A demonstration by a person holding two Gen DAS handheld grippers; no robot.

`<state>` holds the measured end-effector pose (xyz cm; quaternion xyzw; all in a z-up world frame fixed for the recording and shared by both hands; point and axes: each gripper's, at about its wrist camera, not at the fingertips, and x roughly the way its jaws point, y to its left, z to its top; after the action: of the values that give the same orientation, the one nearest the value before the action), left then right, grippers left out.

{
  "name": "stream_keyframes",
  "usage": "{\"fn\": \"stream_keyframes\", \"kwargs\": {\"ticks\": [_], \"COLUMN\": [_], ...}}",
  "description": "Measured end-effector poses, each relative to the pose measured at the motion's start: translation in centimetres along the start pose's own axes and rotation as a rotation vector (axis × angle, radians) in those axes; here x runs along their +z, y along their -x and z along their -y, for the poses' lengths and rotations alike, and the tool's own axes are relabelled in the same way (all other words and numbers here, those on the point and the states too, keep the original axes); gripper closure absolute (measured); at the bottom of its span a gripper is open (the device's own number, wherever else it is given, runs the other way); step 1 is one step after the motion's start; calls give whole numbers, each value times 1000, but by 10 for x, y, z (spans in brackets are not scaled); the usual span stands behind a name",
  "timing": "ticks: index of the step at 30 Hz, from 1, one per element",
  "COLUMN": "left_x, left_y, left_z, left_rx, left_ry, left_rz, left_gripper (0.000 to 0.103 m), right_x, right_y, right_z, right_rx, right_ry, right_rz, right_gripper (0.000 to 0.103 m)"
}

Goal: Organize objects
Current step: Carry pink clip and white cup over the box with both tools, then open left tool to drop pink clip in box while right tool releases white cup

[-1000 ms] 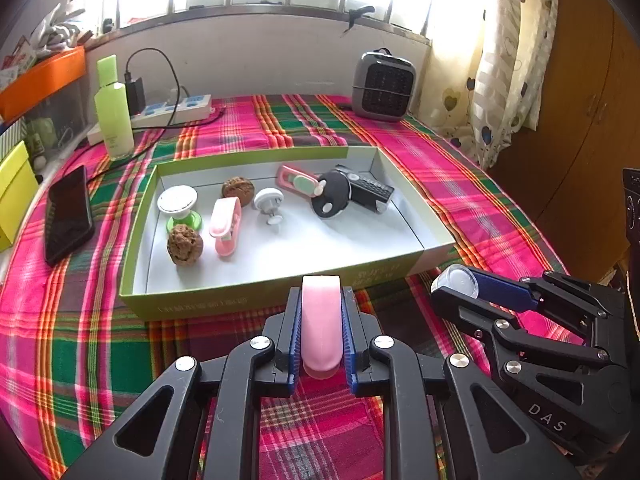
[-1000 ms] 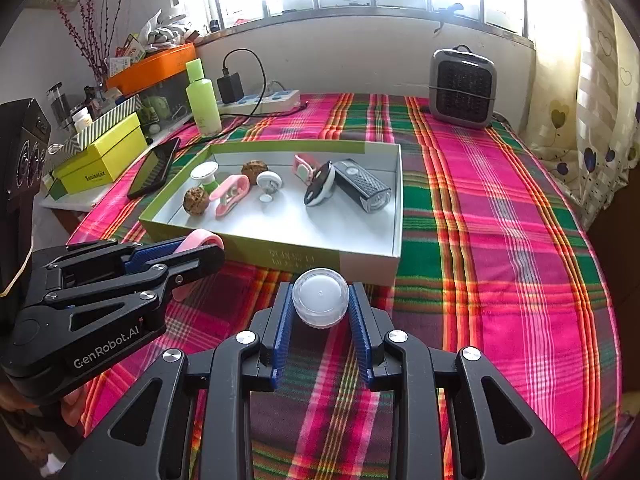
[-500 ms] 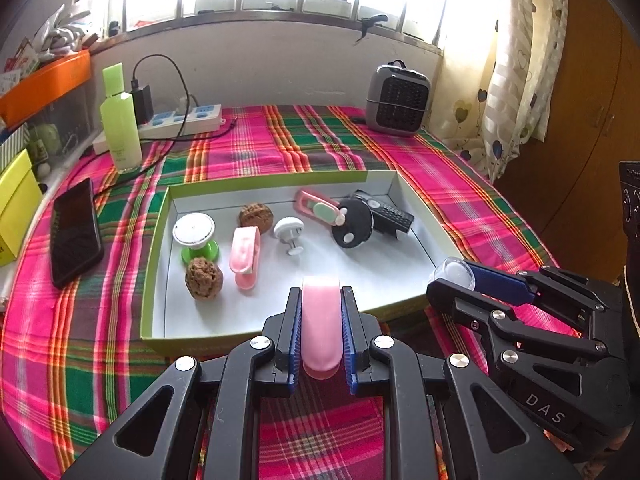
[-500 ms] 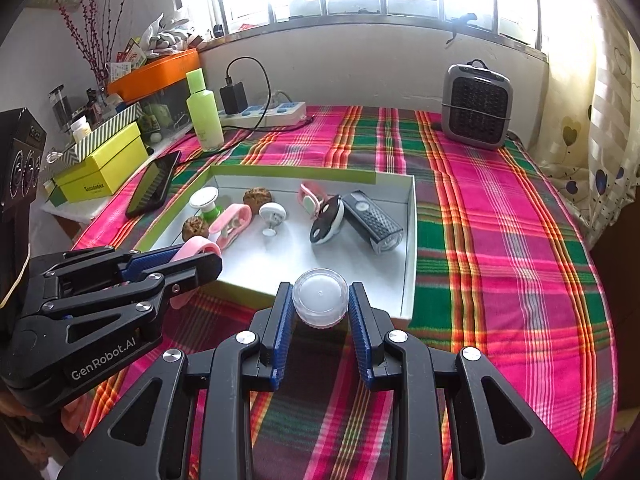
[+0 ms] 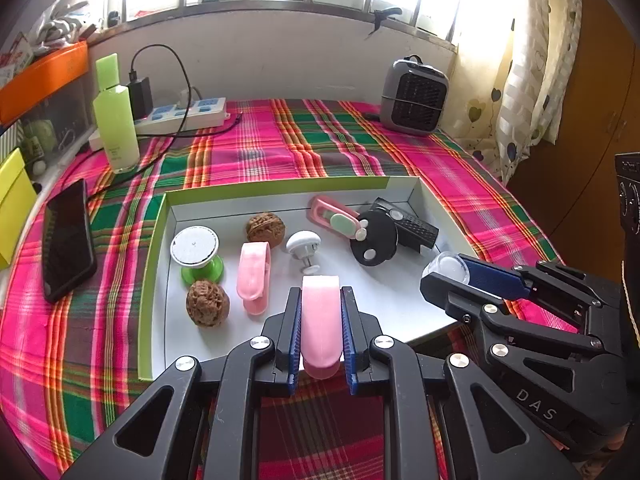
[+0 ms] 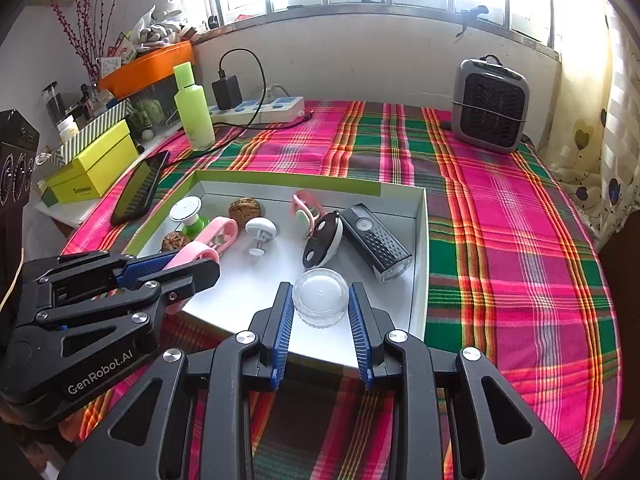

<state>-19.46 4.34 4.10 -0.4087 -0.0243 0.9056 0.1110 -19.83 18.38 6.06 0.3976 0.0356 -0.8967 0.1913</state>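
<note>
A shallow green-rimmed box (image 5: 280,186) (image 6: 420,248) with a white floor lies on the plaid cloth. My left gripper (image 5: 320,300) is shut on a pink clip (image 5: 321,320), held over the box's near edge. My right gripper (image 6: 320,292) is shut on a small clear round jar (image 6: 320,297) above the box's near right corner; the jar (image 5: 448,266) also shows in the left wrist view. Inside lie another pink clip (image 5: 253,276), two walnuts (image 5: 208,308) (image 5: 265,229), a white knob (image 5: 303,246), a green-stemmed white disc (image 5: 195,249), a black oval piece (image 5: 374,238) and a black grater-like block (image 6: 378,242).
On the cloth behind the box stand a green bottle (image 5: 116,120), a power strip with charger (image 5: 180,114) and a small grey heater (image 5: 414,98). A dark phone (image 5: 68,240) lies left of the box, beside yellow boxes (image 6: 96,164). A curtain (image 5: 532,60) hangs at right.
Both grippers have moved forward over the box's near edge, carrying the pink clip and the clear jar. The box now sits closer and lower in both views.
</note>
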Motion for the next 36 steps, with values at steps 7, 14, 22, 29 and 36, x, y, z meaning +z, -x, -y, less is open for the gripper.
{"fn": "stream_keyframes", "kwargs": {"ticks": [7,14,22,29,36], "left_x": [5,8,9,8,6], "left_y": [-10,-16,-25,-33,-39], "left_z": [-3,-3,-4,-2,-2], "left_rx": [4,11,17,27,35], "left_ry": [9,13,18,13,14], "left_rz": [-10,-16,-28,-35,-50], "left_gripper": [87,87,87,87,87], "right_x": [5,8,7,6,7], "right_y": [-12,-20,-28,-36,-38], "right_z": [6,9,12,14,13], "right_rx": [0,-2,-8,-12,-12], "right_ry": [-9,-15,-18,-19,-3], "right_rz": [-16,-29,-46,-58,-53], "right_gripper": [74,74,74,74,74]}}
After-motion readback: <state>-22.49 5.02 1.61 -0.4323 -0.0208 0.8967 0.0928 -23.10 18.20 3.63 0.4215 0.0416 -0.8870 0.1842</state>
